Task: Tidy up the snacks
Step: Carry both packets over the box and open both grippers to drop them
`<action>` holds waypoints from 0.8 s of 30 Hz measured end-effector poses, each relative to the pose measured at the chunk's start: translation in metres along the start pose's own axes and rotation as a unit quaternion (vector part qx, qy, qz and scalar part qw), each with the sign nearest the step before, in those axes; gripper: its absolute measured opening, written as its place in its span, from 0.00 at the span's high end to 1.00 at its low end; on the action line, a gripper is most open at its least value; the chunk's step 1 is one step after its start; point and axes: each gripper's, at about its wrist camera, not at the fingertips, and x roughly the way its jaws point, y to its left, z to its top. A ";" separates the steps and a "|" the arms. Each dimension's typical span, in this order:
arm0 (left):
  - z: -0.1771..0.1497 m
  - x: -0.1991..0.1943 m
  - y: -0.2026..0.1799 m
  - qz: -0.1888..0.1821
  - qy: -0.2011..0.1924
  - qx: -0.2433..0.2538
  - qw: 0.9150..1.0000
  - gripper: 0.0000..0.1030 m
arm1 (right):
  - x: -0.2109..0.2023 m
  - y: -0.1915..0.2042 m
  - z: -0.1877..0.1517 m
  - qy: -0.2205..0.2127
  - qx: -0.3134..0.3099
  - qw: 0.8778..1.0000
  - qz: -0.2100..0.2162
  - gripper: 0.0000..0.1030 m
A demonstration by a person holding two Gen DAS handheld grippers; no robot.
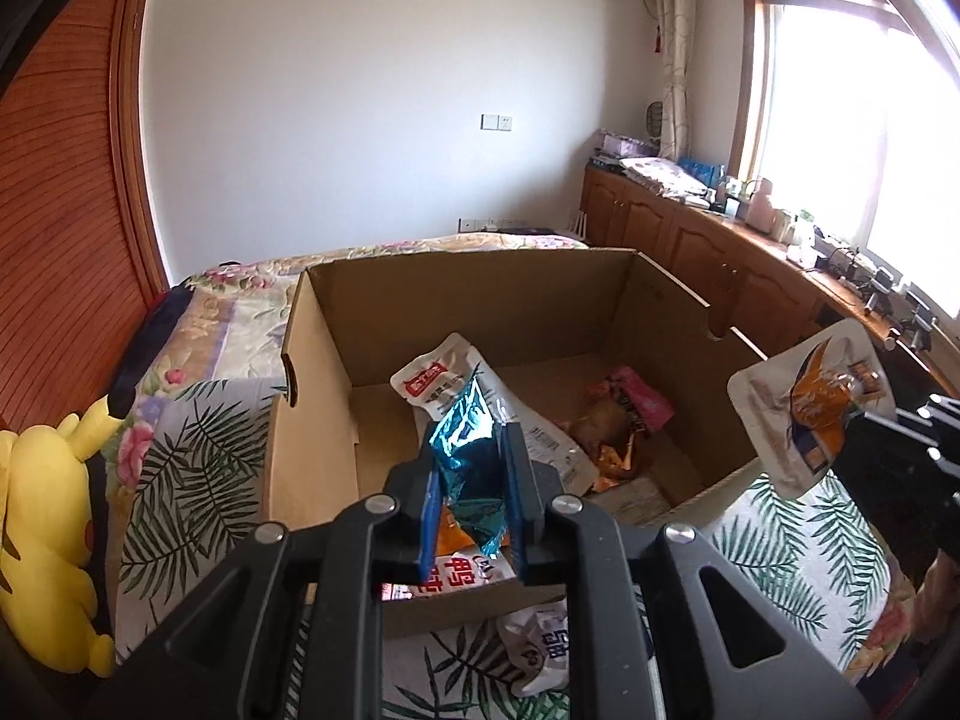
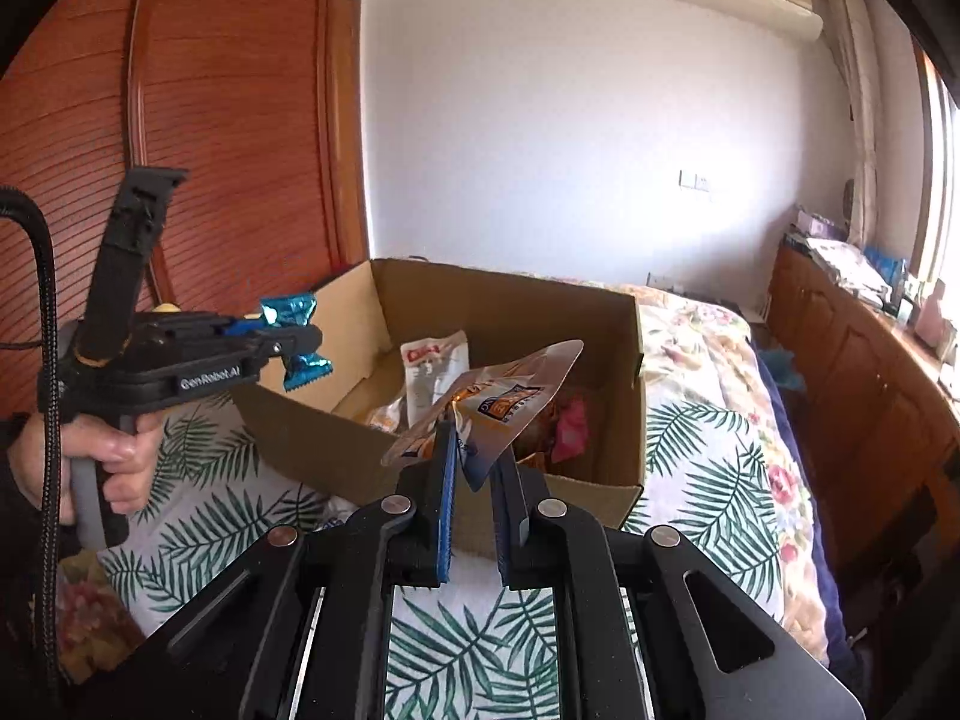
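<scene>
An open cardboard box [image 1: 312,360] stands on the bed with several snack packets inside, among them a white packet with a red label [image 1: 438,384] and a pink one [image 1: 645,399]. My left gripper [image 1: 474,456] is shut on a shiny blue wrapper [image 1: 465,438] above the box's near edge; the right wrist view shows this blue wrapper [image 2: 294,333] over the box's left wall. My right gripper [image 2: 477,450] is shut on a silver and orange pouch [image 2: 504,408] held over the box [image 2: 504,306]. In the left wrist view that pouch [image 1: 810,402] hangs beside the box's right wall.
A white crumpled packet [image 1: 540,654] lies on the leaf-print bedcover [image 2: 708,450] before the box. A yellow plush toy [image 1: 42,546] sits at the left. Wooden cabinets [image 1: 690,240] with clutter run under the window. A hand [image 2: 90,462] grips the left tool's handle.
</scene>
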 end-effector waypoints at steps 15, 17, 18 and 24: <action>0.007 0.024 -0.002 0.034 0.012 0.026 0.999 0.76 | 0.059 0.004 0.014 0.033 -0.003 0.999 -0.013 0.92; 0.007 0.027 -0.001 0.035 0.016 0.025 0.999 0.76 | 0.070 0.004 0.015 0.041 -0.003 0.999 -0.015 0.92; 0.007 0.028 -0.001 0.036 0.017 0.025 0.999 0.74 | 0.075 0.004 0.015 0.045 -0.001 0.999 -0.016 0.92; 0.006 0.025 0.001 0.036 0.015 0.026 0.999 0.70 | 0.097 0.001 0.018 0.060 0.014 0.998 -0.015 0.92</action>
